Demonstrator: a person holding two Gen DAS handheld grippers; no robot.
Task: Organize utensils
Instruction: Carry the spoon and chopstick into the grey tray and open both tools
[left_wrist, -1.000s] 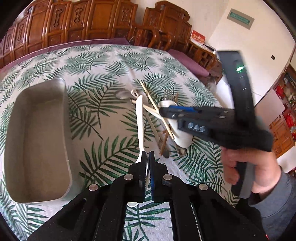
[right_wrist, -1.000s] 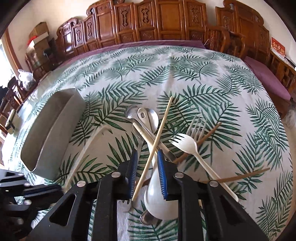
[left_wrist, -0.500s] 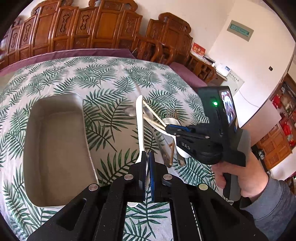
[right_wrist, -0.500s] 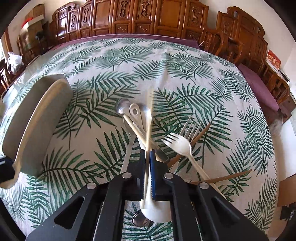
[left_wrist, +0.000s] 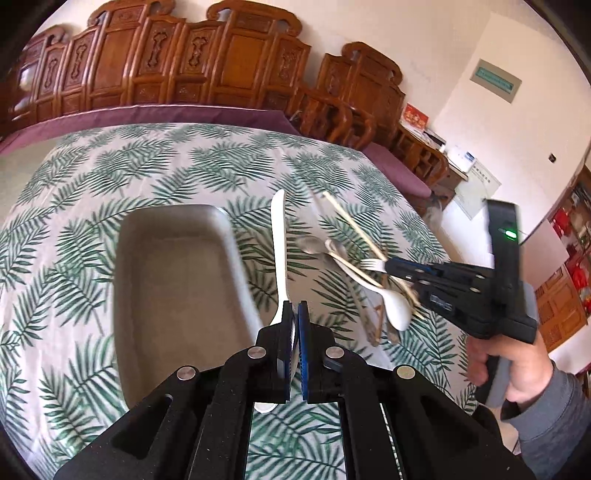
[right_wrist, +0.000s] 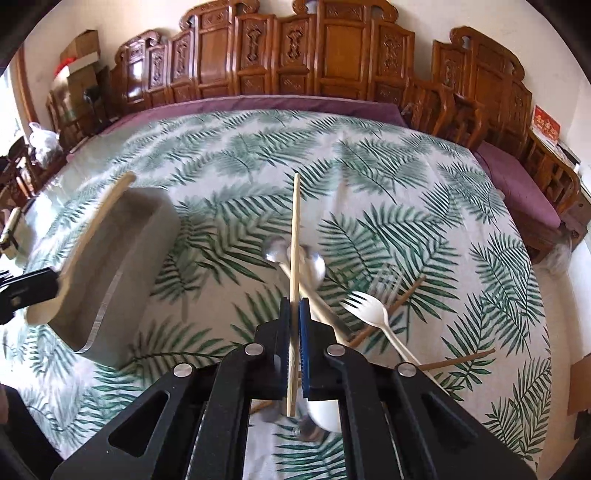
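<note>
My left gripper (left_wrist: 293, 308) is shut on a white plastic utensil (left_wrist: 279, 247), handle pointing away, held above the right rim of the grey metal tray (left_wrist: 173, 280). My right gripper (right_wrist: 294, 306) is shut on a light wooden chopstick (right_wrist: 294, 236) and holds it lifted over the utensil pile. The pile holds a white plastic fork (right_wrist: 369, 308), a white spoon (left_wrist: 395, 310), metal spoons (right_wrist: 314, 264) and brown chopsticks (right_wrist: 456, 358). The right gripper also shows in the left wrist view (left_wrist: 391, 267). The left gripper with its utensil shows at the left edge of the right wrist view (right_wrist: 55, 284).
The table wears a palm-leaf cloth (right_wrist: 369, 166) with a purple cloth at the far edge. Carved wooden chairs (right_wrist: 332, 62) ring the far side. The tray also shows in the right wrist view (right_wrist: 122, 266), left of the pile.
My right gripper closed on the light chopstick and lifted it from the pile. My left gripper rose and moved over the tray's right rim with the white utensil.
</note>
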